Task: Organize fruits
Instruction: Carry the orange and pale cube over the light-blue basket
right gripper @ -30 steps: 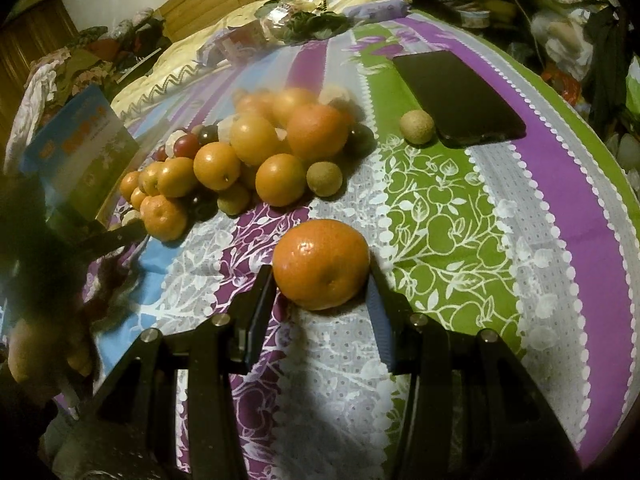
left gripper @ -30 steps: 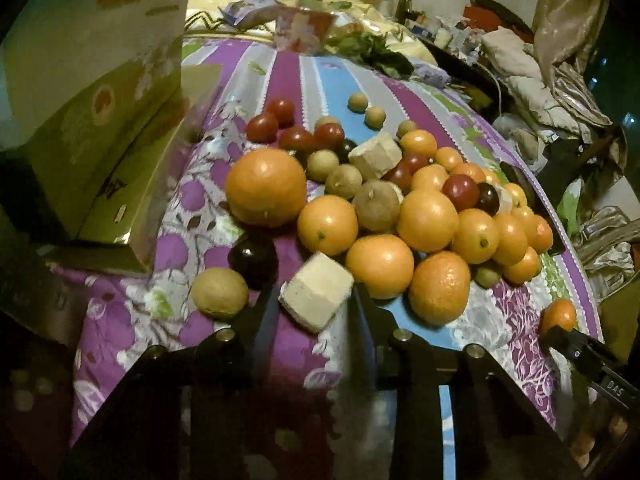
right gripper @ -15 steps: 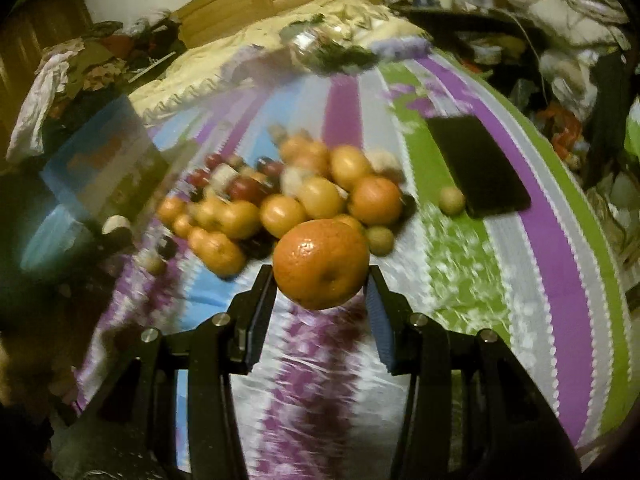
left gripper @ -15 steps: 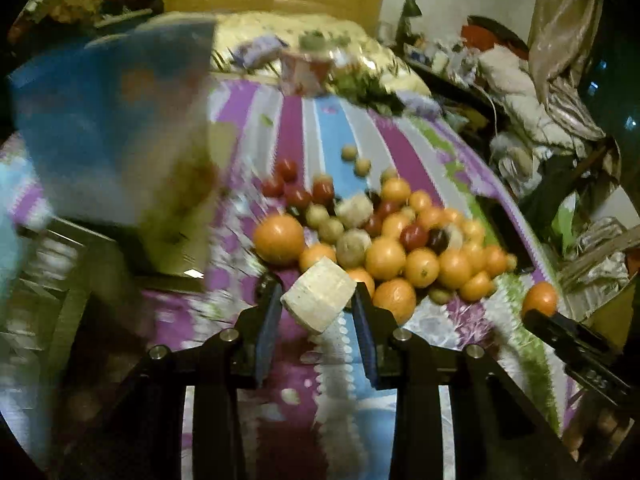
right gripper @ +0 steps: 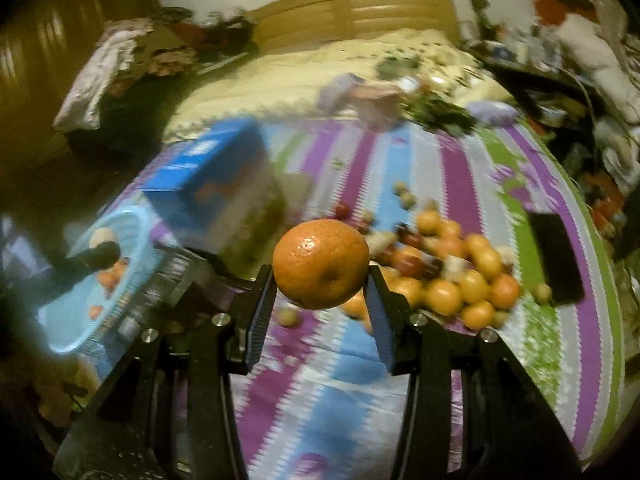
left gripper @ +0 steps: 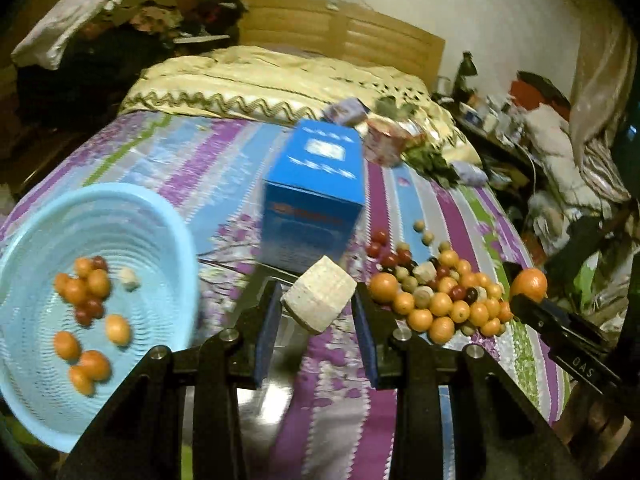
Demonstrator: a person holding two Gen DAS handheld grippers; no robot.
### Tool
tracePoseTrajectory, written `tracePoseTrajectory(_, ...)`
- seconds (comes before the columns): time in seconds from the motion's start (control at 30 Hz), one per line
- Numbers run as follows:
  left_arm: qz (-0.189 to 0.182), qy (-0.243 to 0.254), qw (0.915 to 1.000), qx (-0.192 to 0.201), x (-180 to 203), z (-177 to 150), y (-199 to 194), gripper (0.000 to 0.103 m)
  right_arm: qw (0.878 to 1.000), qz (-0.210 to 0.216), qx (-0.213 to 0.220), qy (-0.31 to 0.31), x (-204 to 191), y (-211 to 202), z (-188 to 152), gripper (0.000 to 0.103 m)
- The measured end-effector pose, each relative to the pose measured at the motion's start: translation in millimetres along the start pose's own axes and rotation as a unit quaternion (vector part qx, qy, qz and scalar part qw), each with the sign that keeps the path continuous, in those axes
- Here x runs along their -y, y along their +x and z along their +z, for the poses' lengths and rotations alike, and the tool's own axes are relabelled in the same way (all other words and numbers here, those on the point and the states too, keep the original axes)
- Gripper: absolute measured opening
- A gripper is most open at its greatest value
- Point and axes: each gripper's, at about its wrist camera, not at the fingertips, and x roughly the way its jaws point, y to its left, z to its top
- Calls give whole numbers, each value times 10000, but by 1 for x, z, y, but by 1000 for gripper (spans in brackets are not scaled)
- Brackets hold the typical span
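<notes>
The fruits [left gripper: 444, 300] lie mostly in a loose heap on the bed [left gripper: 404, 408], toward its right edge in the left wrist view, but two pieces have now left it. A second ago the pale cut block [left gripper: 319, 301] and the big orange [right gripper: 321, 263] sat on the bedspread between open-looking fingers; now both hang clear of the cloth. The left gripper [left gripper: 316, 316] has its fingers [left gripper: 267, 332] pinching the pale cut block from either side, and the right gripper [right gripper: 320, 300] has its fingers [right gripper: 259, 312] clamped on the big orange. The heap looks smaller and farther below than before, so both hands have risen and swung away from it.

The new thing in sight is the light blue basket [left gripper: 176, 240] at the bed's left edge, already holding several small oranges and a few dark red fruits. A blue box [left gripper: 314, 196] stands on the bed between the basket and the heap. In the right wrist view the basket appears at the left, beyond the box, with the left gripper's dark tip in front of it.

I judge that the pick-up is done for both pieces and the carry toward the basket is under way. Much of the heap is left to sort, so the task is at an early-to-middle stage. The block sits cornerwise in its grip and could twist.
</notes>
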Motion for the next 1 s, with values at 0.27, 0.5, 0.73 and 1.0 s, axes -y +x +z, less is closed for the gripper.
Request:
tracePoseTrajectory(0.27,175,-264,9989,345,-51,12,-41,36,9973,561,-4,-466,-80,11,27,46)
tracePoseTrajectory(0.5,447,-562,9957,580,-102,20,-67,36,9918,959,-92,-840,-141,26,42,46)
tracePoseTrajectory(0.73,735,-922,9908,663,-156,20,-83,36,9831,1305,-287,-1252,-206,45,47,46)
tracePoseTrajectory(1.0,975,-1321,9845,624,-210,11,-88,36,9718,1537,-588,-1687,-260,63,39,46)
